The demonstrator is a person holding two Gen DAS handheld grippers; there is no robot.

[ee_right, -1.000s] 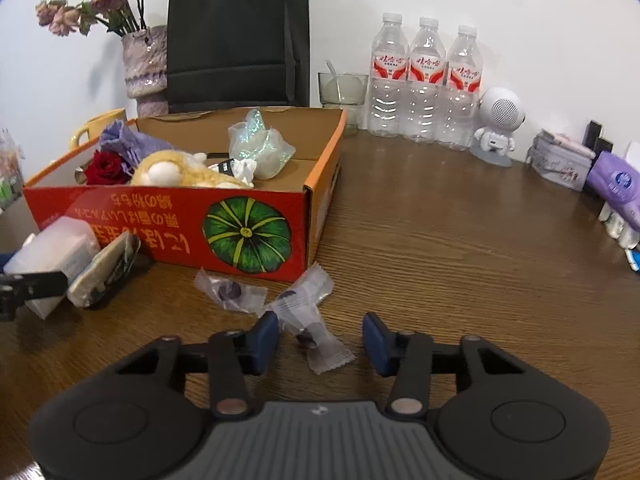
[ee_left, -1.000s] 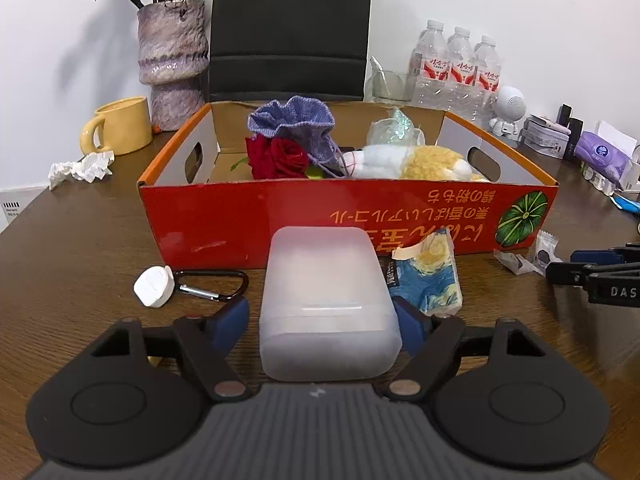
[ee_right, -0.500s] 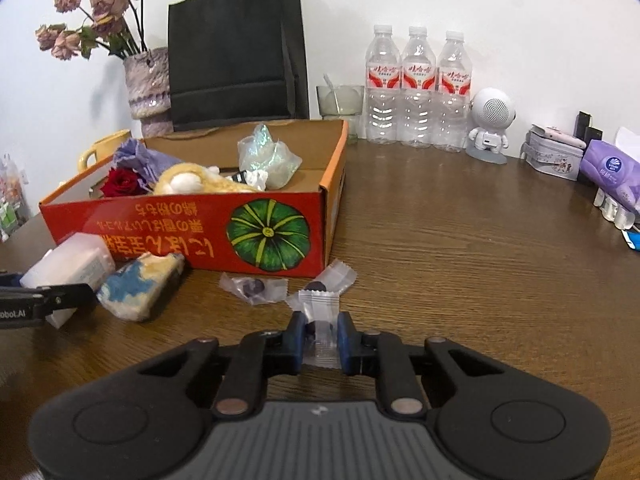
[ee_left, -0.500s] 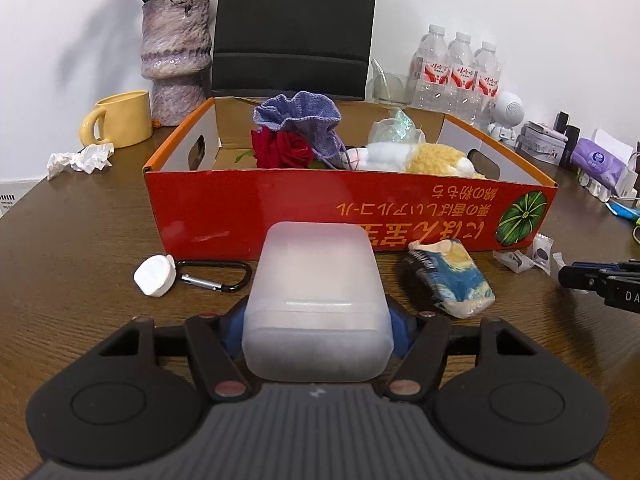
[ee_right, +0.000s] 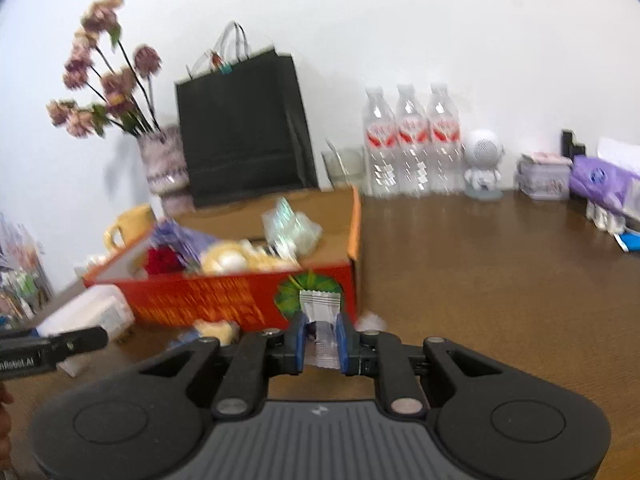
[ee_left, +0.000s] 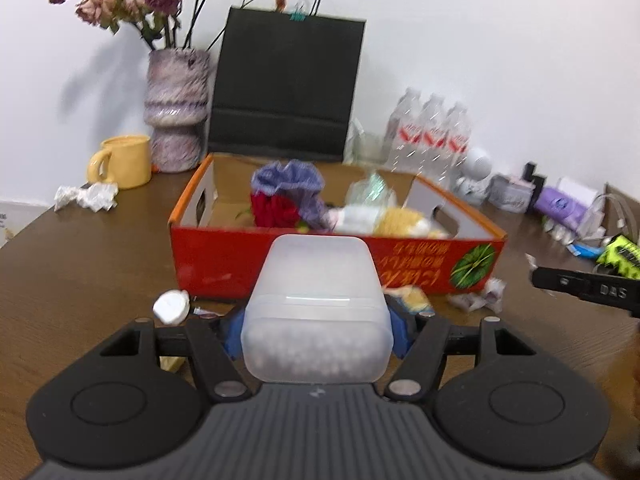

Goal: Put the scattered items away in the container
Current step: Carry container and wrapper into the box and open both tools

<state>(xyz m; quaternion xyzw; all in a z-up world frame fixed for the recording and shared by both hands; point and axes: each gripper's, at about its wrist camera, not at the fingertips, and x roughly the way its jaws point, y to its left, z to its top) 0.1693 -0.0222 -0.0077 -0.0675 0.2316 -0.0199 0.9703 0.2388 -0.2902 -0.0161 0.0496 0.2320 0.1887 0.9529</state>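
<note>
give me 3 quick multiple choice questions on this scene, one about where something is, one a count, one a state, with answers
1. Where is the yellow mug?
A. inside the red box
B. on the table beside the vase
C. on top of the black bag

2. How many water bottles stand by the wall?
A. two
B. three
C. five

3. What is the left gripper doing?
A. hanging open over nothing
B. clamped on a frosted plastic case
C. gripping a carabiner

Answers:
1 B: the mug stands on the table, left of the vase and outside the red box.
2 B: three bottles stand side by side.
3 B: both blue pads press the sides of the frosted plastic case.
</note>
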